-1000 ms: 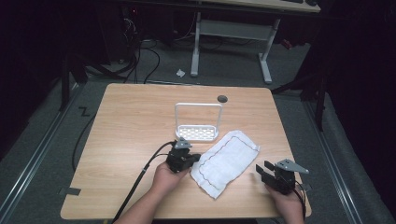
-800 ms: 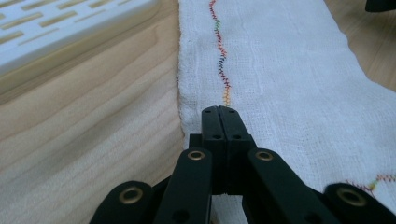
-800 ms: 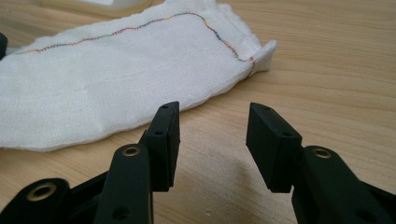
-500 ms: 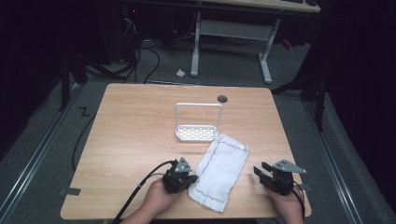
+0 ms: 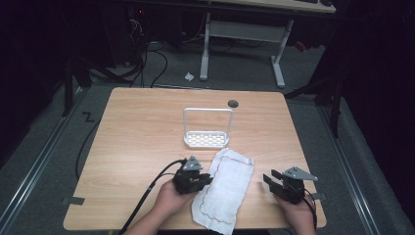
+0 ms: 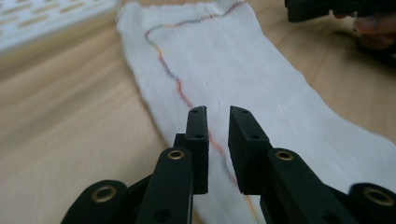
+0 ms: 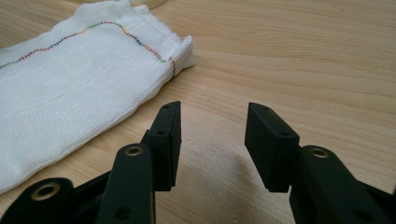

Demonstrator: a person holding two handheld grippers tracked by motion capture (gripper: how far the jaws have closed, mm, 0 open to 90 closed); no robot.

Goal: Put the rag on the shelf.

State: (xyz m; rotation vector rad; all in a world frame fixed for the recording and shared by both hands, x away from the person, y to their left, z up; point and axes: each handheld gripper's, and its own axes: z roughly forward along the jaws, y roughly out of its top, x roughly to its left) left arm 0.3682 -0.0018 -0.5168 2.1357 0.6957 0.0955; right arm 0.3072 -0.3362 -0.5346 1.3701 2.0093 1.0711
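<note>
A white cloth (image 5: 225, 188) with a coloured stitched border lies folded in a long strip near the table's front edge, its near end hanging slightly over. My left gripper (image 5: 208, 180) rests at the cloth's left edge. In the left gripper view its jaws (image 6: 217, 114) stand a narrow gap apart just above the cloth (image 6: 243, 70), gripping nothing. My right gripper (image 5: 268, 179) sits right of the cloth, apart from it. In the right gripper view it (image 7: 212, 112) is open over bare wood, with the cloth's corner (image 7: 177, 51) ahead to the left.
A white perforated tray with an upright wire frame (image 5: 207, 140) stands just beyond the cloth, mid-table. A round cable hole (image 5: 233, 103) lies behind it. The wooden table (image 5: 137, 132) has free room on its left and far parts. The left gripper's cable (image 5: 151, 188) trails off the front edge.
The cloth, spread out diagonally a second ago, now lies as a narrower strip, drawn toward the front edge. My left gripper moved toward the front. The right gripper hardly moved.
</note>
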